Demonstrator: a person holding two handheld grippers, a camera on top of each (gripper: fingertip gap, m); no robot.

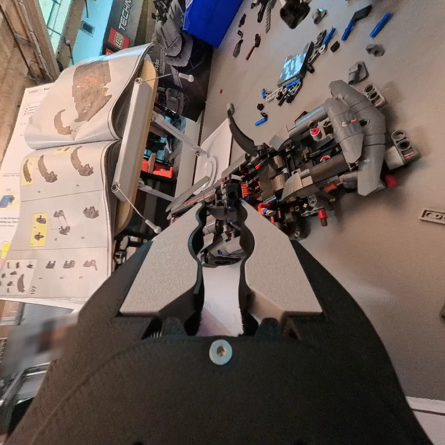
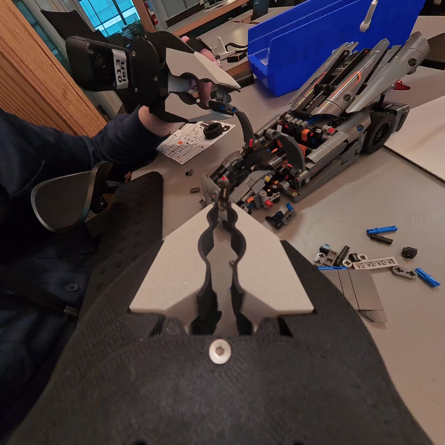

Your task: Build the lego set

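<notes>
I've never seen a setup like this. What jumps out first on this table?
A half-built grey lego car fills the table's middle, its innards exposed, with a blue bin behind it. The left gripper holds a small subassembly with a curved black piece above the car, while the right gripper grips the car's front end.

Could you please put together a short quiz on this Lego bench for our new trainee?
1. True or false: in the right wrist view, the blue bin stands on the far side of the car model.
2. The instruction booklet is: A) shut and lying flat, B) open, C) inside the bin.
3. What do the fingers of the left gripper hold?

Key:
1. True.
2. B.
3. The upper end of a dark curved piece, which arcs down to the car model.
</notes>
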